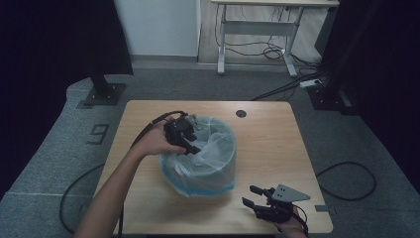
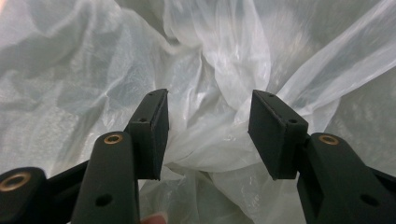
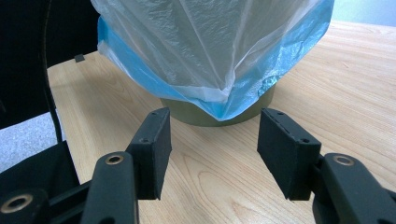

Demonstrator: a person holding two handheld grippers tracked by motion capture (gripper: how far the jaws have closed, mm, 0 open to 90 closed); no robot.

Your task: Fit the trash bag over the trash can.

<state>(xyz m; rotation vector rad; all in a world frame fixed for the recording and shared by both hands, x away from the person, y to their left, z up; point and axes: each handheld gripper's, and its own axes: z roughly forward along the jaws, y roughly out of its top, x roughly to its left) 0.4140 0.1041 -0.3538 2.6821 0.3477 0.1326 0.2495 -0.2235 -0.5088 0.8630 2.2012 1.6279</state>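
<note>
here, nearest the person, the right tongs (image 1: 255,196) rest low at the near right of the pale wooden table (image 1: 277,144), jaws parted and holding nothing, likely waiting clear of the work. farther in, at mid-table, stands the round olive-green bin (image 3: 219,114) lined with a thin translucent white plastic bag with a blue hem (image 1: 208,163). the left tongs (image 1: 185,136) reach over its far left rim into the bag; the jaws stand apart with crumpled film between them, not pinched, seemingly to settle the liner.
</note>
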